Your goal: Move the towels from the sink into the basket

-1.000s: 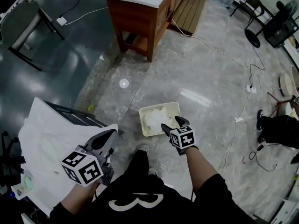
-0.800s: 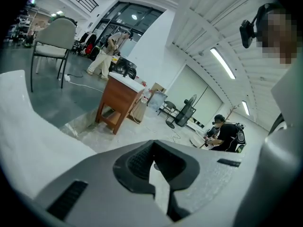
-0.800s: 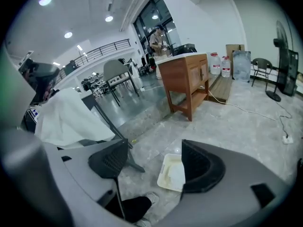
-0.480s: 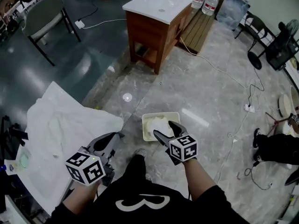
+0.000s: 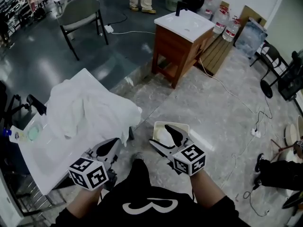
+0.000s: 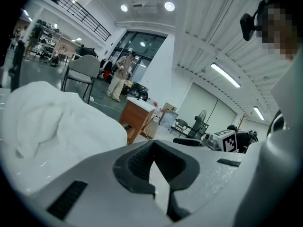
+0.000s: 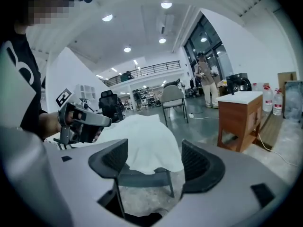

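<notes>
Towel lies in floor basket: soft, light, limp, so prob. best pinched at a bunched fold. Right gripper spread wide, empty; left gripper jaws together, empty.

The left tongs are held low on the person's left side, jaws closed together with nothing between them. The right tongs sit level with them on the right, jaws spread apart and empty. Both point forward, side by side and well apart.
</notes>
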The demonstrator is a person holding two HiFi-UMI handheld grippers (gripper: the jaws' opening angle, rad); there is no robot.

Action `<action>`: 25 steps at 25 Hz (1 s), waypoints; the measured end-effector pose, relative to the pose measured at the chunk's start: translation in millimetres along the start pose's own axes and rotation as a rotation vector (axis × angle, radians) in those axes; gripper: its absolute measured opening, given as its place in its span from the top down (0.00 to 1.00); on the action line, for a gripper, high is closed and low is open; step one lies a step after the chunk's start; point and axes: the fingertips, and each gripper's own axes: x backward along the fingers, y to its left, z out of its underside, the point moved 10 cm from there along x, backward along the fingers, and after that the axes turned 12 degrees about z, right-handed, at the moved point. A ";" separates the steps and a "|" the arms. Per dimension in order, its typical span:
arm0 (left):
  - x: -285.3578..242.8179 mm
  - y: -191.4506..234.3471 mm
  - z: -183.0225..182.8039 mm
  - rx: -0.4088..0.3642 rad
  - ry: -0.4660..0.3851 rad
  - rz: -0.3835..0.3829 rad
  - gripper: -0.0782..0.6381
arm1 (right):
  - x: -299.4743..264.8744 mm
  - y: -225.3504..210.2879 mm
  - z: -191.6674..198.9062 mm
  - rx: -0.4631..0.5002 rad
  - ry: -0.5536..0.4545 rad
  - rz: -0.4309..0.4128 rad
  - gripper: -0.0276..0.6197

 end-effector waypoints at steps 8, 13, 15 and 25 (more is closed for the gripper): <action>63.8 9.1 4.3 -0.012 -0.053 -0.113 0.88 | -29.1 54.3 -31.5 0.115 0.002 -0.123 0.44; 83.2 38.1 -11.0 0.003 -0.072 -0.169 0.88 | -78.5 71.0 -56.6 0.196 0.021 -0.139 0.44; 88.9 52.1 -19.1 0.010 -0.075 -0.182 0.88 | -99.3 77.7 -67.2 0.231 0.028 -0.135 0.44; 94.2 123.3 -73.7 0.008 -0.117 -0.182 0.88 | -201.0 90.0 -87.7 0.359 0.146 -0.110 0.44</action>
